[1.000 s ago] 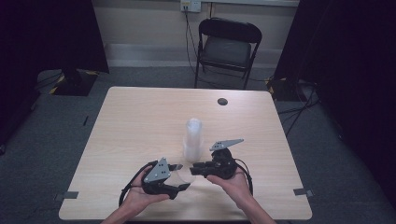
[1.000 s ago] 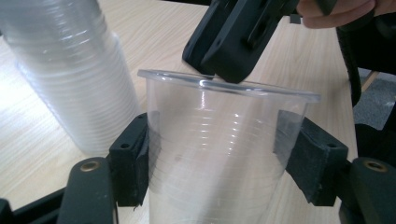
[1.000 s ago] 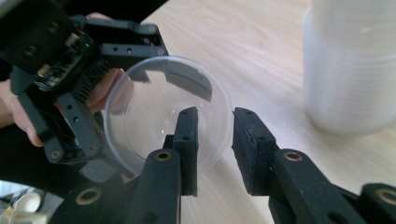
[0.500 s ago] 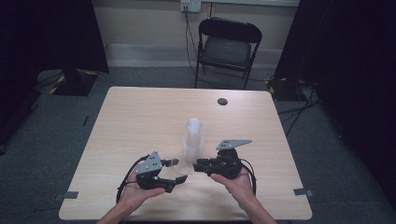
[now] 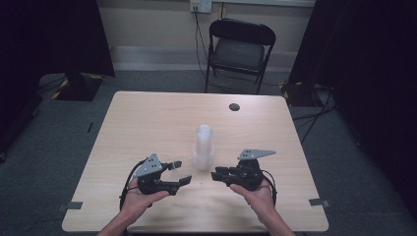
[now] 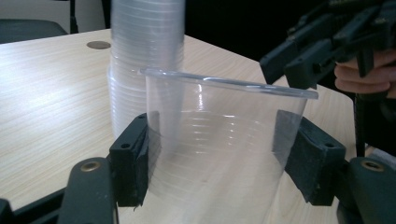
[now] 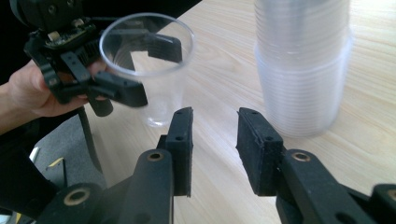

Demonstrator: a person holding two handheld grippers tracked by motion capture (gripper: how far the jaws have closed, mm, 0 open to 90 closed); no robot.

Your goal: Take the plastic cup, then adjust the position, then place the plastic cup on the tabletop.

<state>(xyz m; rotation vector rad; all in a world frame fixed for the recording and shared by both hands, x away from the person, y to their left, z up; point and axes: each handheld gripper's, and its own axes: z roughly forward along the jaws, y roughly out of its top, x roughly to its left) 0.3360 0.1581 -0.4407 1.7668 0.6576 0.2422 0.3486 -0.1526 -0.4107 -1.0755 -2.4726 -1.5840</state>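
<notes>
A tall stack of clear plastic cups [image 5: 203, 146] stands upright in the middle of the wooden table [image 5: 147, 123]. My left gripper [image 5: 178, 172], left of the stack's base, is shut on a single clear cup [image 6: 219, 140]; both pads press on the cup's sides. In the right gripper view this cup [image 7: 161, 98] is upright, apart from the stack [image 7: 303, 65]. My right gripper [image 5: 216, 174] is at the stack's right, pointing left. Its jaws have just been opening and nothing lies between its fingers [image 7: 180, 140].
A small dark round disc [image 5: 234, 106] lies on the table's far side. A black folding chair [image 5: 241, 49] stands beyond the far edge. The person's hands come in over the near edge, and dark curtains flank the room.
The two grippers have drawn apart: the left one moved left with the single cup, the right one moved right. The stack has stayed in place.
</notes>
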